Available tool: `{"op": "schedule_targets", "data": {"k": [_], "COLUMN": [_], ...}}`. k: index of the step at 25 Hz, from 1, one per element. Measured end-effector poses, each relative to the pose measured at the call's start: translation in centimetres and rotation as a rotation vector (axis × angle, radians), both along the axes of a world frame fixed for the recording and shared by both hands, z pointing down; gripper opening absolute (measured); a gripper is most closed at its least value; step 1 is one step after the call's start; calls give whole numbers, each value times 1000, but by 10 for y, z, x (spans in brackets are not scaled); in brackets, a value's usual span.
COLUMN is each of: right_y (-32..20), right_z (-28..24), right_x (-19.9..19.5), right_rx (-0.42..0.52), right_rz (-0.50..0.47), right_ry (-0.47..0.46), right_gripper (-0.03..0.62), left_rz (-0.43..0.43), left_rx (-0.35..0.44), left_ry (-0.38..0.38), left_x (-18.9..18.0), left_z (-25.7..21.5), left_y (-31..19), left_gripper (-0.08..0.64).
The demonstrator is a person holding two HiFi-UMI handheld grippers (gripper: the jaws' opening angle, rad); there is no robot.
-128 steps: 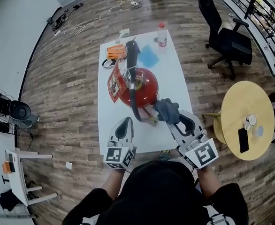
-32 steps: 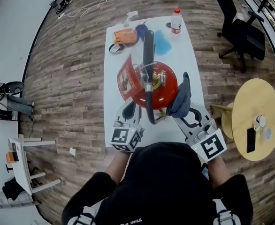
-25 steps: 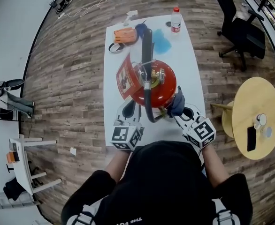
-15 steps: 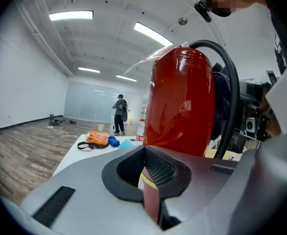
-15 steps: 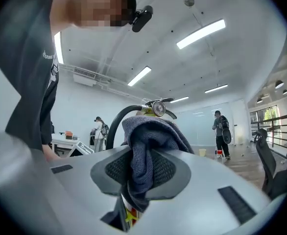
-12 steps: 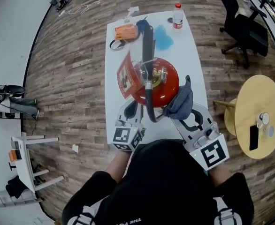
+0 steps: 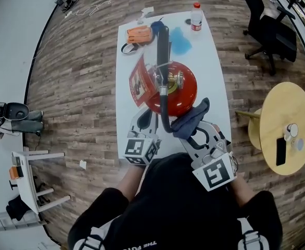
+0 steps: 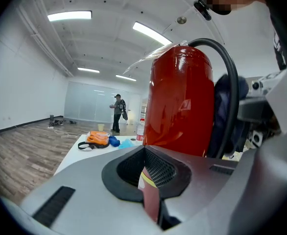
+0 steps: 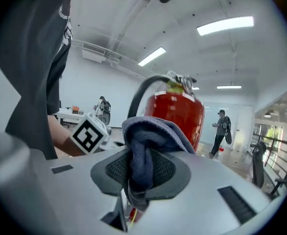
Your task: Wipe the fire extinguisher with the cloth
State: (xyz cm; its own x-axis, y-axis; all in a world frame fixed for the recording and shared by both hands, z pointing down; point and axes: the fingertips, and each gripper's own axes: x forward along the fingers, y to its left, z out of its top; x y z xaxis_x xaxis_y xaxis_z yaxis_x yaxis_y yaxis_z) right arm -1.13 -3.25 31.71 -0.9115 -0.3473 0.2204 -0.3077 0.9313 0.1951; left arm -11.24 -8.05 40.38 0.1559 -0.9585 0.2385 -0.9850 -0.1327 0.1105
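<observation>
Cloth of dark blue-grey knitted fabric (image 9: pixel 142 141) is bunched between the jaws of the right gripper (image 7: pixel 193 133). These jaws are clenched on it and stand only a little apart, because the fold fills them. In the head view the free end of the cloth rises from the jaws onto the lower right flank of the round red steel fire extinguisher (image 7: pixel 181 90). It seems to lie against the metal, though I cannot be sure of the contact.

The jaws of the left gripper (image 8: pixel 146 175) are drawn together. A thin dark red strip with a yellow band (image 8: pixel 151 195) shows in the slit between them, and I cannot tell if it is a held thing or a part of the gripper itself. This gripper sits just beside the foot of the extinguisher, at its lower left in the head view, near the black rubber hose (image 7: pixel 163 105) that bends down over the front.

The extinguisher stands upright in the middle of the white rectangular surface (image 7: pixel 212 82). I judge the wiping to be under way, with the cloth at the near right side. No difference between wiped and unwiped paint is visible. So the far side, the left side with its red printed label (image 7: pixel 137 85) and the metal valve head (image 7: pixel 170 79) on top probably remain to be done.
</observation>
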Motion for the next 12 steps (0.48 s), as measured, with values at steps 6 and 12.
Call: {"op": "schedule_targets", "data": {"k": [6, 12], "right_y": [4, 4], "right_z": [-60, -93], "right_x": [-9, -7], "right_rx": [-45, -173], "right_rz": [-62, -84], "right_ry": [16, -163], "right_gripper": [81, 81], "left_rz": [-10, -11], "left_rx": [-3, -2], "left_ry": [10, 9], "left_x": [0, 1], "left_z": [0, -1], "left_y": [1, 2], "left_gripper": [21, 21]}}
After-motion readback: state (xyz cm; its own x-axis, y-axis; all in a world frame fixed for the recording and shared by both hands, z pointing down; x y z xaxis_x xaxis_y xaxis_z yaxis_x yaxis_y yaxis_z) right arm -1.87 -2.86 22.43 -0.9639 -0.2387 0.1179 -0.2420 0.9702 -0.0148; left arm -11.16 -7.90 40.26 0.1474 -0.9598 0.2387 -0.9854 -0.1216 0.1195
